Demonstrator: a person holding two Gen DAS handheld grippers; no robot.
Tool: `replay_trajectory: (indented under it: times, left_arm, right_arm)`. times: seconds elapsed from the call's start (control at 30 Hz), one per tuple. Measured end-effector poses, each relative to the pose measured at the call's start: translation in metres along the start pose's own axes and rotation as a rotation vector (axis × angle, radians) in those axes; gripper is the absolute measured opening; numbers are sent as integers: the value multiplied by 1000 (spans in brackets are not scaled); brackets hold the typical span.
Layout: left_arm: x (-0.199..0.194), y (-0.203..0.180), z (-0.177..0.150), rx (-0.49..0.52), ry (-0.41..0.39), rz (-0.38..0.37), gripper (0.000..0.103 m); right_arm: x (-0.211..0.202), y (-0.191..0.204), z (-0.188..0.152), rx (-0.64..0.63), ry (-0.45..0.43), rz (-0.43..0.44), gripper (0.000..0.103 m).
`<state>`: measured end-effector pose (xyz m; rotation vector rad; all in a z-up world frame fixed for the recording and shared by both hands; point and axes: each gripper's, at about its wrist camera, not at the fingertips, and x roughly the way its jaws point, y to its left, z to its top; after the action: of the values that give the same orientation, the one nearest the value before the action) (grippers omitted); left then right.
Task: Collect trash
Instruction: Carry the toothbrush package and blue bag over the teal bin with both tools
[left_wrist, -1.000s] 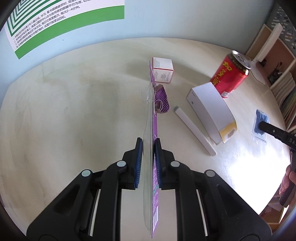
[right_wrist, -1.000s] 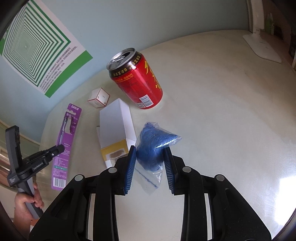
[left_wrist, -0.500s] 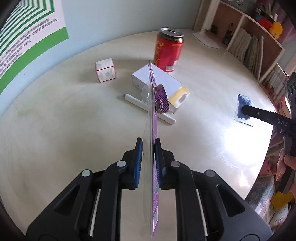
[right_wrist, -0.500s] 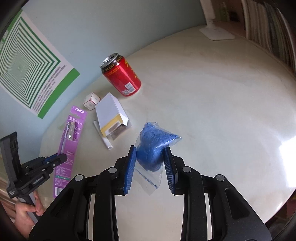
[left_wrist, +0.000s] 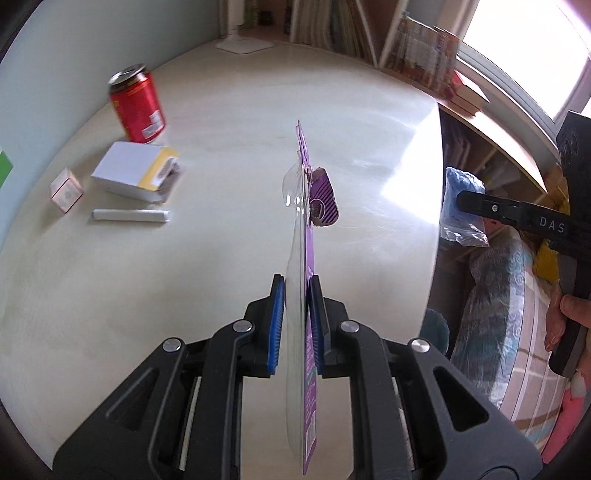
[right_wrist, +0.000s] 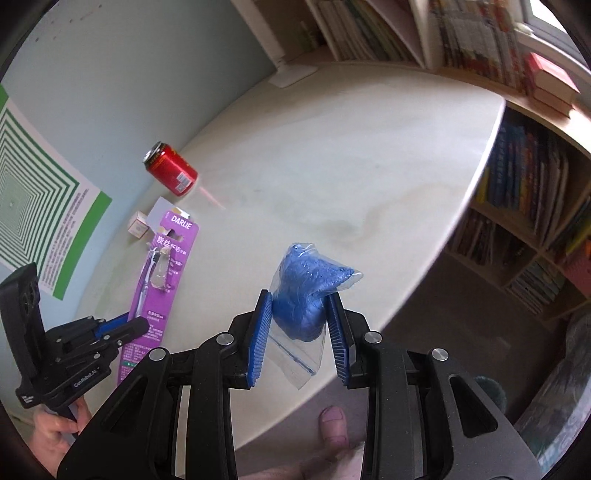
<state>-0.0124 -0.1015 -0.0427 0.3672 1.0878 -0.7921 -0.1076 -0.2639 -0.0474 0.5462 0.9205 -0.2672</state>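
My left gripper (left_wrist: 295, 291) is shut on a purple toothbrush blister pack (left_wrist: 309, 229), held edge-on above the round table; the pack also shows flat in the right wrist view (right_wrist: 162, 273). My right gripper (right_wrist: 299, 317) is shut on a clear zip bag of blue material (right_wrist: 303, 291), held up near the table's right edge; the bag also shows in the left wrist view (left_wrist: 460, 199). On the table at the far left lie a red can (left_wrist: 138, 107), a white and yellow box (left_wrist: 136, 171), a small white box (left_wrist: 66, 190) and a white stick (left_wrist: 131, 215).
The cream table (left_wrist: 221, 258) ends at a curved edge on the right. Bookshelves (right_wrist: 517, 177) stand beyond it. A green-striped poster (right_wrist: 40, 206) hangs on the blue wall. Patterned fabric (left_wrist: 491, 306) lies below the table edge.
Both grippers have swung right and pulled back from the table with their items held. The can and boxes now sit further left and smaller in both views.
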Motion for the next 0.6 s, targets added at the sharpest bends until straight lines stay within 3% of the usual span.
replay_trajectory:
  times: [0.23, 0.6]
  left_arm:
    - [8, -88, -6, 161, 14, -79, 12]
    - [30, -221, -46, 344, 101, -166, 12]
  right_arm:
    - [-58, -71, -52, 141, -54, -68, 31]
    - [-121, -168, -145, 323, -56, -126, 31]
